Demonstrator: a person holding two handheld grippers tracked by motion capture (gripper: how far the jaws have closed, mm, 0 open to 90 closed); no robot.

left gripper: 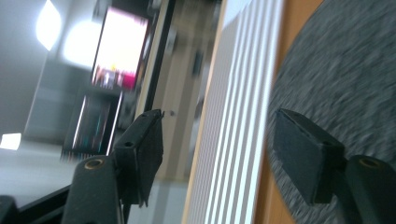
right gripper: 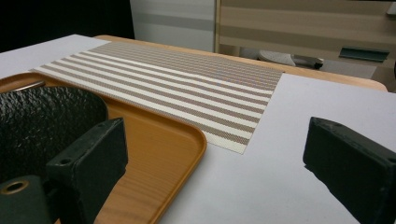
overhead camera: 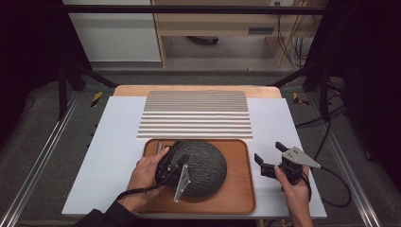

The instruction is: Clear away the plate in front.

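A round, rough dark-grey mat [overhead camera: 204, 169] lies on a rounded wooden tray [overhead camera: 241, 196]. Left tool [overhead camera: 176, 153] and right tool [overhead camera: 269, 155] both gape empty.

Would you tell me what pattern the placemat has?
Placemat: brown and cream stripes, clearest in the right gripper view.

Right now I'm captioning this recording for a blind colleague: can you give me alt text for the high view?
A person's left gripper hovers open over a dark round mat lying on an orange tray. The right gripper is open above the white table, right of the tray. A striped placemat lies beyond the tray.
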